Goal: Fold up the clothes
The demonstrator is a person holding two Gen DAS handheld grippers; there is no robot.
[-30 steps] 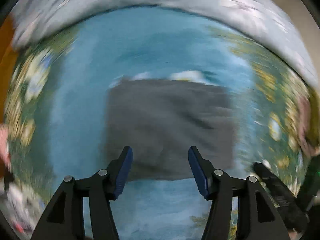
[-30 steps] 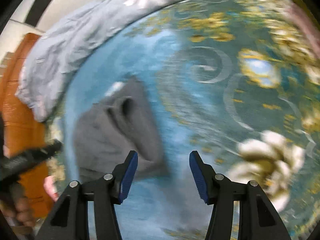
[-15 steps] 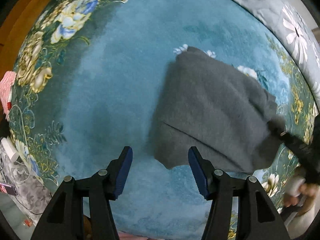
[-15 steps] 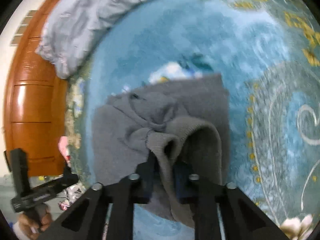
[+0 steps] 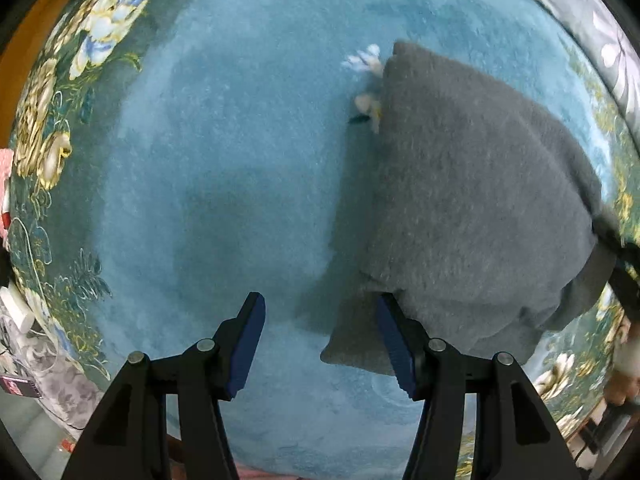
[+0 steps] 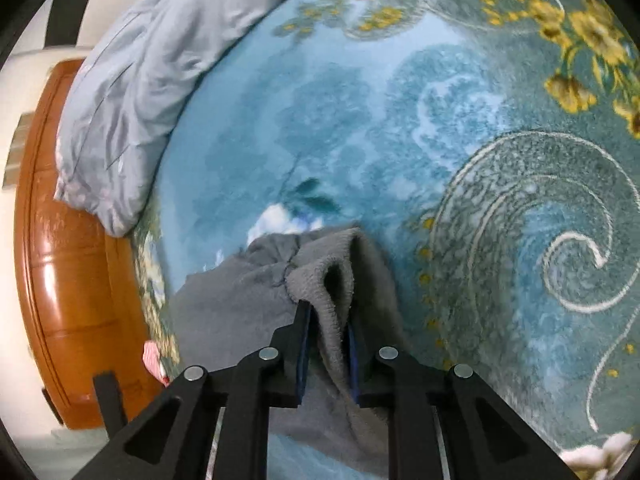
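Mid-fold on the grey fleece garment (image 5: 472,208)

Right gripper (image 6: 326,346) pinches a bunched edge, lifting it off the teal floral bed cover (image 5: 224,168); left gripper (image 5: 320,344) gapes by the near corner, probably grabbing next.

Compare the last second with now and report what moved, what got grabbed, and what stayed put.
The right tool, open over the blanket a second ago, has shut on a fold of the grey garment and now lifts that edge up off the teal floral blanket. The garment's near corner now lies by the left tool's right finger. The left tool stayed open and empty. The pale quilt is unchanged.
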